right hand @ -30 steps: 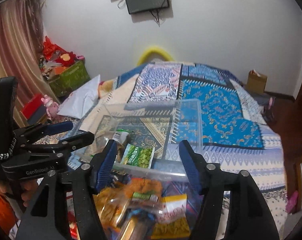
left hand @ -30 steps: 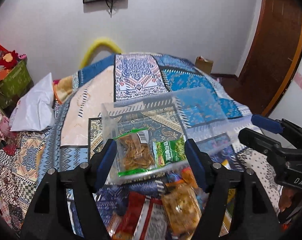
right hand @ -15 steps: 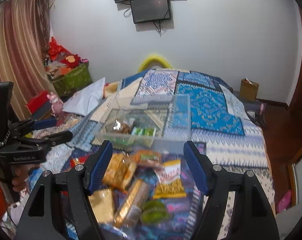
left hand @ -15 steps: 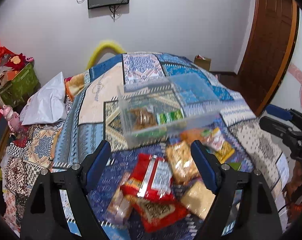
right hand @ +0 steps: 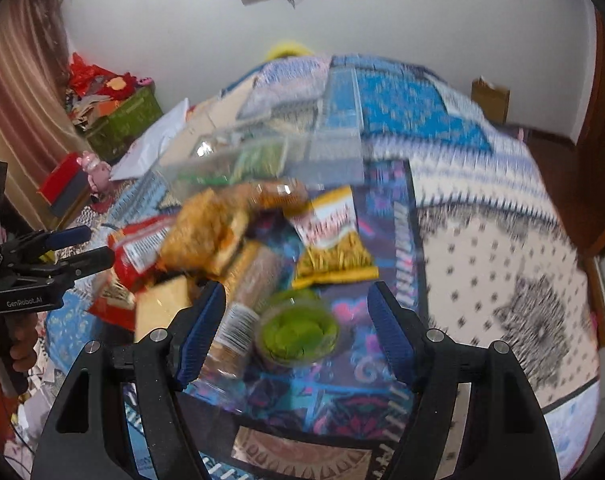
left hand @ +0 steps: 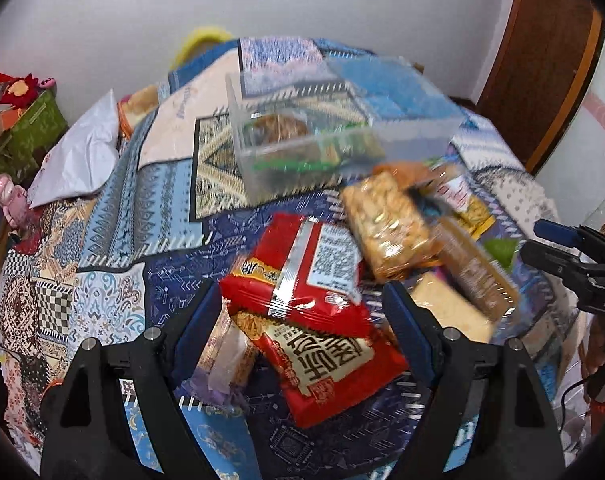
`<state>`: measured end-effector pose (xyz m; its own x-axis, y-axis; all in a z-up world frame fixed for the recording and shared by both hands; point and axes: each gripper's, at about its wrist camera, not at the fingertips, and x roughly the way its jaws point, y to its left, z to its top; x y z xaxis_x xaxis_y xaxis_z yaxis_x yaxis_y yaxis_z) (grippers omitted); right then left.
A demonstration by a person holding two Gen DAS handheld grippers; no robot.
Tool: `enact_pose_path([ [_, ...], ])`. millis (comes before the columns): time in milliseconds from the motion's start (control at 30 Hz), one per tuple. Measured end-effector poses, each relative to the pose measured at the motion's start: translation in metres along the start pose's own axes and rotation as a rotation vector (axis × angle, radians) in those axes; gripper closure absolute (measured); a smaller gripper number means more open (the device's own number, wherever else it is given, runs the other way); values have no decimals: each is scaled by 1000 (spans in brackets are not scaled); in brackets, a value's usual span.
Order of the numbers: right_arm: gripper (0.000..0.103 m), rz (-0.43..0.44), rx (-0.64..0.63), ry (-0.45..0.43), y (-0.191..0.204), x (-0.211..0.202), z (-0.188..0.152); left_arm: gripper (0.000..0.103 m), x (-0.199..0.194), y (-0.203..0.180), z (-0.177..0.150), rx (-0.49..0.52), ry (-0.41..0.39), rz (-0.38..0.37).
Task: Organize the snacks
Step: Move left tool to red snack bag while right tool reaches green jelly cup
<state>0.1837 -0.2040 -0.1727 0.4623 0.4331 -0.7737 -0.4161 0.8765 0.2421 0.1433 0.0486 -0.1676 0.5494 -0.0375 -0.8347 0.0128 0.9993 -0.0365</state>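
A pile of snack packets lies on the patterned bedspread in front of a clear plastic bin (left hand: pixel 342 136) that holds a brown snack bag and a green packet. My left gripper (left hand: pixel 302 316) is open and empty, its fingers on either side of a red packet (left hand: pixel 306 300). A clear peanut bar pack (left hand: pixel 390 224) lies just beyond. My right gripper (right hand: pixel 296 320) is open and empty over a green round snack (right hand: pixel 298 332) and a long wrapped biscuit roll (right hand: pixel 246 304). A yellow packet (right hand: pixel 334 248) lies ahead of it. The right wrist view is blurred.
A white pillow (left hand: pixel 82 160) lies at the bed's left. A green box of clutter (right hand: pixel 122 116) stands by the wall. A cardboard box (right hand: pixel 490 96) sits past the bed's far right. A wooden door (left hand: pixel 542 60) is on the right.
Both grippers have pulled back from the bin and dropped down close over the snack pile. Both have stayed open and empty.
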Motion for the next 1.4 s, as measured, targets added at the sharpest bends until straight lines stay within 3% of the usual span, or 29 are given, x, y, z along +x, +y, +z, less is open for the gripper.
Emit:
enact_pose_path([
  [367, 33, 33, 35, 50, -6, 18, -16, 20, 32, 0, 16, 41, 42, 39],
  [667, 33, 75, 81, 50, -16, 22, -19, 20, 30, 5, 39, 98, 33, 11],
  [833, 41, 91, 71, 40, -15, 22, -18, 19, 37, 5, 49, 174, 62, -31],
  [933, 45, 113, 83, 41, -16, 23, -17, 19, 52, 1, 48, 243, 111, -54],
  [1067, 45, 113, 74, 36, -17, 23, -17, 19, 66, 3, 40, 261, 189, -108],
  [1200, 45, 118, 75, 35, -19, 24, -16, 19, 65, 0, 28, 295, 185, -104],
  [1400, 46, 122, 84, 28, -20, 23, -17, 19, 70, -1, 34, 263, 187, -97],
])
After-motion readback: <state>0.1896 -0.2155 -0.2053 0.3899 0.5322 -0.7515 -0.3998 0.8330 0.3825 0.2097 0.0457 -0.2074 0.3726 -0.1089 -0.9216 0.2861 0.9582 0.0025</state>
